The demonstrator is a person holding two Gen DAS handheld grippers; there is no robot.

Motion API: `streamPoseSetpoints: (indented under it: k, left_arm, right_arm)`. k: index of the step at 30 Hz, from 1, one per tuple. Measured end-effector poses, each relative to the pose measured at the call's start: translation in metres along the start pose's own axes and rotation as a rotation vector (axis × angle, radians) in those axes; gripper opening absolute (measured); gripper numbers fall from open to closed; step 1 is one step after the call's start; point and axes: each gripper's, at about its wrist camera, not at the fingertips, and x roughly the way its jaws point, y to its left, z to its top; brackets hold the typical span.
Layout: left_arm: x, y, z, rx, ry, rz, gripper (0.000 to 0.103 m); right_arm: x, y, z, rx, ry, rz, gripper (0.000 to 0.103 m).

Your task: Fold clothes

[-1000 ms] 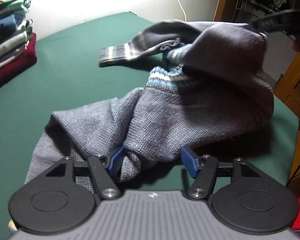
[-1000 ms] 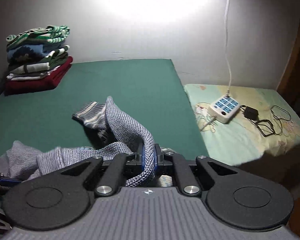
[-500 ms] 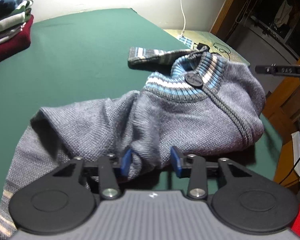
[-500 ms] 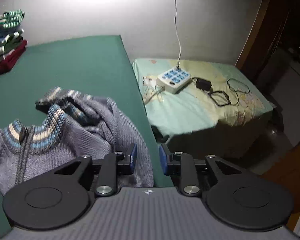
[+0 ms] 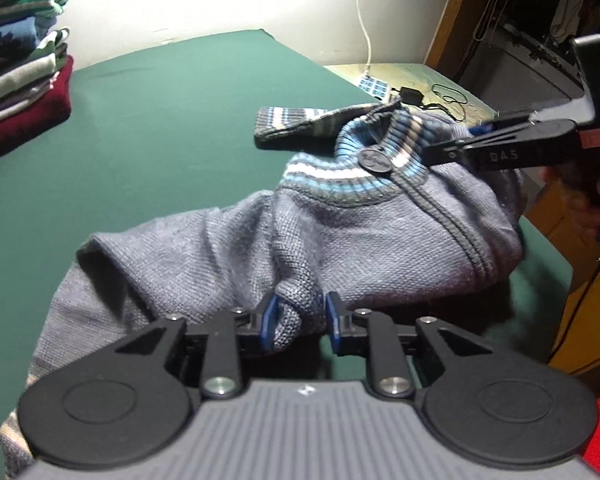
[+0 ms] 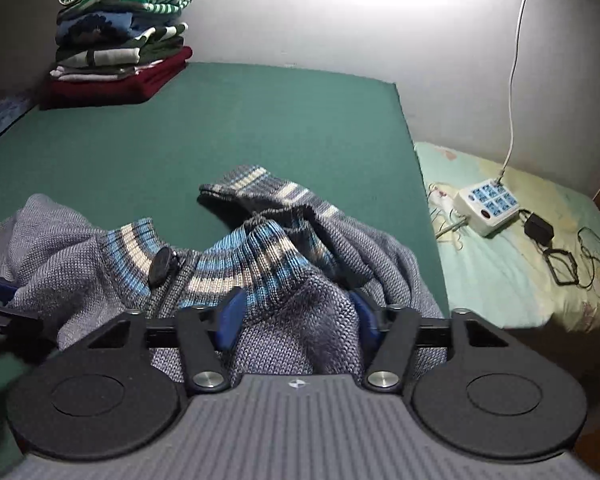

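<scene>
Grey knit, banded in blue and cream at the collar, makes up the sweater (image 5: 340, 248) that lies crumpled on the green sheet (image 5: 148, 128) near its right edge. In the left wrist view the left gripper (image 5: 298, 322) has its blue pads parted, with a fold of the sweater's body lying between them and not squeezed. That same view shows the right gripper (image 5: 476, 136) from the side, reaching in over the collar beside the dark button (image 5: 376, 158); from there I cannot tell how its jaws stand.

The right wrist view settles it: the right gripper (image 6: 296, 316) has its jaws spread wide around a bunch of collar and shoulder fabric, not yet pinching. Only this view shows the whole striped cuff (image 6: 252, 188) lying flat on the sheet beyond the collar, and the full stack of folded clothes (image 6: 120, 44) at the far left corner against the wall. A white power strip (image 6: 486, 206) sits on the pale bedspread (image 6: 500, 280) to the right.
</scene>
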Motion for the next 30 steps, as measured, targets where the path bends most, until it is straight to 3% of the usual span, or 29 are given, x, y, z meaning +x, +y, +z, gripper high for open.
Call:
streamPoseSetpoints:
  k: [1,2,4,7,8,11,12,16,18,20,22,25,27,29,30]
  left_arm:
    - [0.001,0.002,0.002,-0.007,-0.003,-0.002,0.042]
    - [0.001,0.005,0.004,-0.01,-0.011,-0.013,0.05]
    - [0.002,0.009,0.009,-0.018,-0.027,-0.035,0.079]
    - [0.015,0.015,0.014,-0.034,-0.021,-0.044,0.084]
    - [0.021,0.016,0.015,-0.042,-0.01,-0.048,0.083]
    - [0.038,0.02,0.014,-0.064,0.04,-0.066,0.052]
    - [0.038,0.016,0.014,-0.054,0.031,-0.062,0.051]
    - [0.034,0.003,0.011,-0.022,0.015,-0.053,0.02]
    - [0.029,-0.002,0.01,-0.008,0.004,-0.035,0.014]
    - [0.025,-0.003,0.01,-0.013,-0.005,-0.007,0.012]
    - [0.022,-0.003,0.01,-0.023,-0.014,0.024,0.011]
    - [0.009,-0.005,0.015,-0.033,-0.074,0.063,0.011]
    - [0.0,-0.007,0.019,-0.052,-0.113,0.085,0.011]
    - [-0.01,-0.008,0.02,-0.078,-0.141,0.099,0.011]
    - [-0.015,-0.01,0.022,-0.084,-0.148,0.106,0.011]
  right_arm:
    - [-0.001,-0.001,-0.002,0.014,0.001,0.012,0.014]
    - [-0.004,-0.003,-0.004,0.02,-0.011,0.013,0.013]
    - [-0.01,-0.005,-0.007,0.012,-0.033,0.017,0.01]
    - [-0.02,-0.008,-0.013,-0.007,-0.06,0.034,0.008]
    - [-0.023,-0.009,-0.016,-0.018,-0.068,0.037,0.008]
    - [-0.029,-0.014,-0.024,-0.033,-0.069,0.044,0.008]
    - [-0.029,-0.016,-0.028,-0.031,-0.058,0.044,0.008]
    - [-0.028,-0.021,-0.037,-0.024,-0.041,0.052,0.009]
    - [-0.028,-0.021,-0.038,-0.027,-0.049,0.063,0.019]
    - [-0.027,-0.019,-0.035,-0.037,-0.063,0.076,0.049]
    - [-0.022,-0.016,-0.033,-0.055,-0.08,0.084,0.054]
    - [-0.007,-0.016,-0.031,-0.055,-0.068,0.093,0.052]
    - [0.0,-0.018,-0.03,-0.034,-0.054,0.1,0.043]
    - [-0.005,-0.02,-0.029,-0.02,-0.067,0.102,0.015]
    - [-0.009,-0.021,-0.028,-0.016,-0.077,0.102,0.014]
